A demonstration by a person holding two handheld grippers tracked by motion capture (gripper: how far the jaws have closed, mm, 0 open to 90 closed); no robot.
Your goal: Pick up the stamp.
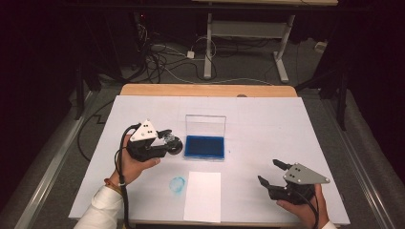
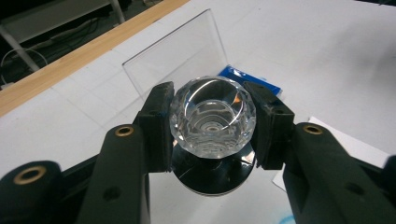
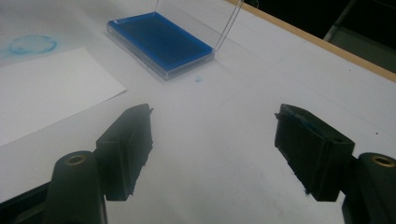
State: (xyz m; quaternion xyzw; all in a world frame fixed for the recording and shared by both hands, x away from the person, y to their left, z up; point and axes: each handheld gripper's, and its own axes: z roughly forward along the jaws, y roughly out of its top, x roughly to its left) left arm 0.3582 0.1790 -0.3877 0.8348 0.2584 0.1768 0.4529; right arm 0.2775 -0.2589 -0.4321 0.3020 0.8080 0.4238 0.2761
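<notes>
Near the desk edge lies a white paper sheet; to its right the right gripper stands wide with nothing between its jaws. Farther left, the left gripper clamps a faceted glass stamp just left of the open blue ink pad.

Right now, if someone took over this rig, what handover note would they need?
Left tongs: shut on the crystal-knob stamp, held just left of the ink pad.
Right tongs: open, nothing between them, low over the table's right side.
Blue ink pad: lid up, mid-table.
White paper: near edge, unmarked.
Done: a blue ring smudge on the table beside the paper.
Left, probably: ink the stamp, press it on the paper.
</notes>
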